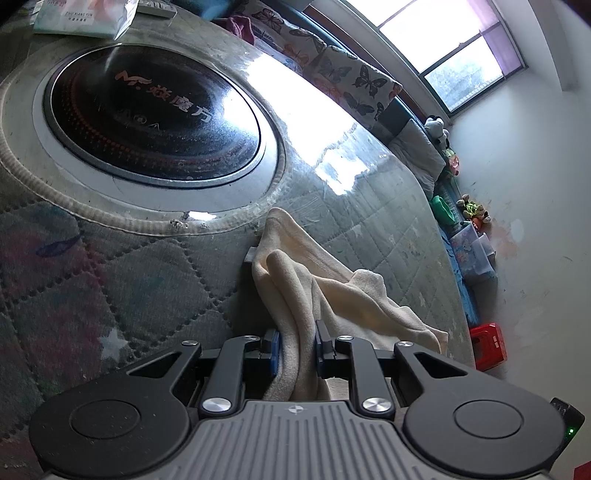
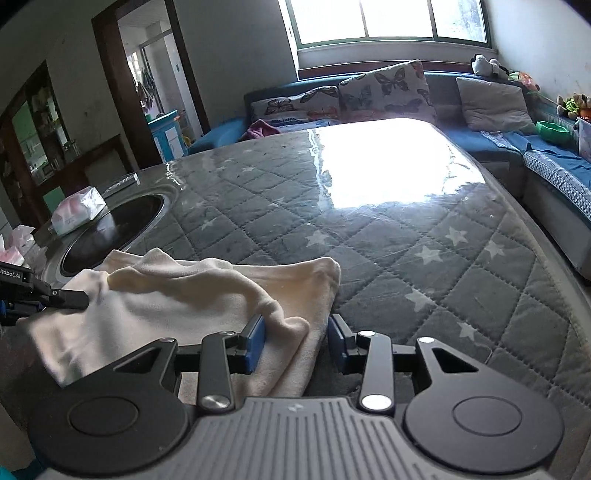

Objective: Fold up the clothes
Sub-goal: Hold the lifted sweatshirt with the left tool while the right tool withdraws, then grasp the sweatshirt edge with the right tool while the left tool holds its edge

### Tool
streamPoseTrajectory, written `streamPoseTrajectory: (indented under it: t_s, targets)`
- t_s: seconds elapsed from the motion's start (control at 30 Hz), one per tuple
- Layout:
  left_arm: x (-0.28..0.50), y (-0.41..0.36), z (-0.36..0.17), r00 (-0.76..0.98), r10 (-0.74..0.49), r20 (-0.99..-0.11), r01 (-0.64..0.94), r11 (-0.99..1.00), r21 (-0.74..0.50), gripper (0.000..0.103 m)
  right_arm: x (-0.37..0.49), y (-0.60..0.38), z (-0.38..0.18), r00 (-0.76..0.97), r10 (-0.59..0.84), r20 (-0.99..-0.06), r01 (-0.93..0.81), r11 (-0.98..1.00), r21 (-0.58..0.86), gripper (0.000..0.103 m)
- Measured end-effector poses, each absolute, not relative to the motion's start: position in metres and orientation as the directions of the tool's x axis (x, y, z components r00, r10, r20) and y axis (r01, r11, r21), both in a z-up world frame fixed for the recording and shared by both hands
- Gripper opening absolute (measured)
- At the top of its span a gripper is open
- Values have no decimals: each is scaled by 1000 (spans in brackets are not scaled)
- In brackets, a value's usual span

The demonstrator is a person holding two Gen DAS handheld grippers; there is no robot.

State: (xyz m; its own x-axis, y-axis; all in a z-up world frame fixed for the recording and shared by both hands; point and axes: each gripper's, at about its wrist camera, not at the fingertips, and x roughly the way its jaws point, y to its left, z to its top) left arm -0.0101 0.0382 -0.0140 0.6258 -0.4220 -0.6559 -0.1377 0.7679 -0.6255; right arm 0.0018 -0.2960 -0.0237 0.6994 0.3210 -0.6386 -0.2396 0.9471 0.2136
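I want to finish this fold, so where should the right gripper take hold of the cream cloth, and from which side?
Grip the cream cloth at the raised ridge along its near right edge, coming in low from the near table edge. That ridge already sits between the right gripper's open jaws, which do not look pressed on it. The left gripper is clamped on the opposite end.

— What's lying around on the surface (image 2: 388,236)?

— A round black hob (image 1: 147,107) is sitting sunk into the quilted, star-printed cover, and a tissue pack (image 2: 77,210) is resting just beside it.

— And behind?

— Butterfly cushions (image 2: 384,90) and a grey pillow (image 2: 493,105) are leaning on a blue sofa (image 2: 546,147). Soft toys (image 2: 489,66) are sitting under a bright window (image 2: 384,18); a red box (image 1: 487,345) is standing by the wall.
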Motion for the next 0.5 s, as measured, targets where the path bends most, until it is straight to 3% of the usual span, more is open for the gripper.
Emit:
streamPoseTrajectory:
  t_s: [0.2, 0.23, 0.37, 0.5]
  targets:
    - [-10, 38, -14, 626, -417, -659, -135, 774, -619, 20, -1, -296, -25, 698, 342, -629, -253, 940, 231, 34]
    - [-10, 38, -14, 626, -417, -659, -136, 774, -619, 20, -1, -295, -25, 697, 349, -627, -257, 937, 236, 27]
    - [-10, 38, -13, 626, -415, -660, -133, 777, -615, 20, -2, -296, -25, 695, 361, -622, -258, 932, 253, 18]
    - [-9, 38, -13, 624, -416, -662, -132, 778, -614, 20, -3, -299, -23, 696, 364, -618, -250, 931, 267, 19]
